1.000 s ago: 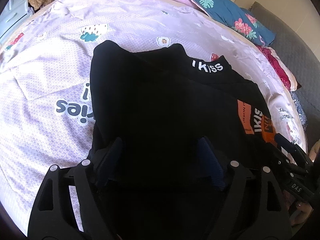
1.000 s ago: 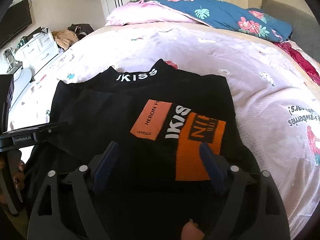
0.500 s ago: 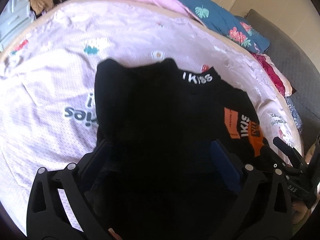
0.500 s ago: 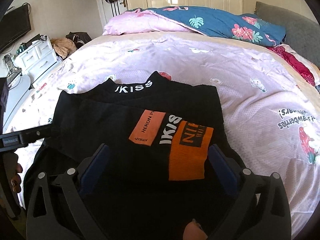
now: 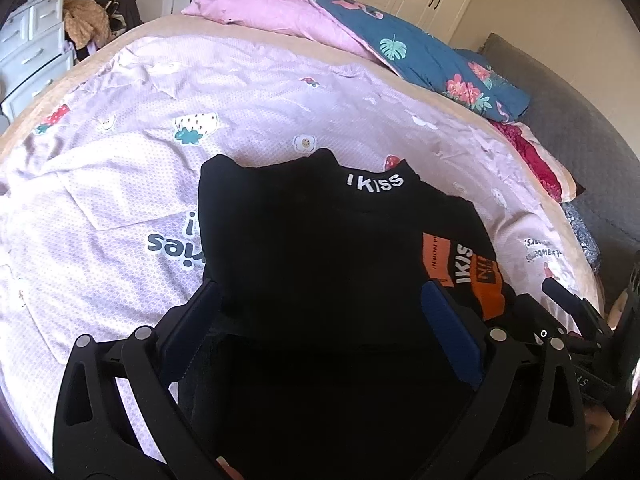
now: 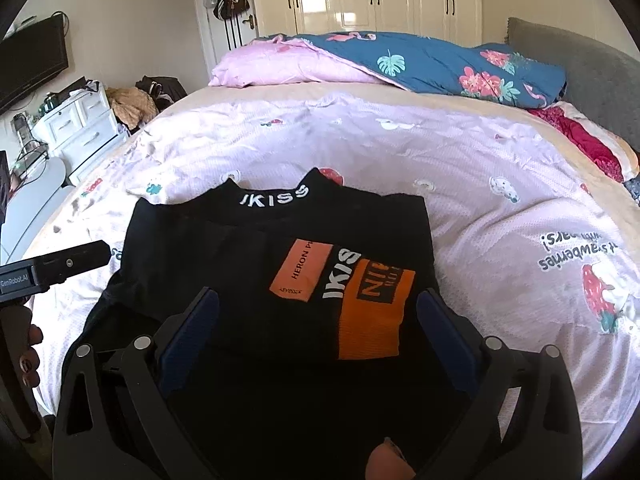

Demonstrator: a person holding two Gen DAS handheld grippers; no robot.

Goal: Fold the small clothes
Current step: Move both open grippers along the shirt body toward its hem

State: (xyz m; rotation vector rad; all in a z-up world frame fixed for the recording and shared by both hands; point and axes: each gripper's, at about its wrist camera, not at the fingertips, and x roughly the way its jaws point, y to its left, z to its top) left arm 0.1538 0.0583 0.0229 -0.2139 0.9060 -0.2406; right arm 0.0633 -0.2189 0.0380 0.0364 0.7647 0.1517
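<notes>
While both grippers (left (image 5: pixel 316 320), right (image 6: pixel 316 316)) gape empty, quilt (image 6: pixel 440 60) lies beyond shirt (image 6: pixel 280 248).

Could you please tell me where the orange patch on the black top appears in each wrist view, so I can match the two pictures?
Left wrist view: the orange patch sits right of centre, on the black top's right edge.
Right wrist view: the orange patch lies near the middle, just right of centre, above the open fingers.
Shared landmark: the white IKISS collar lettering.
</notes>
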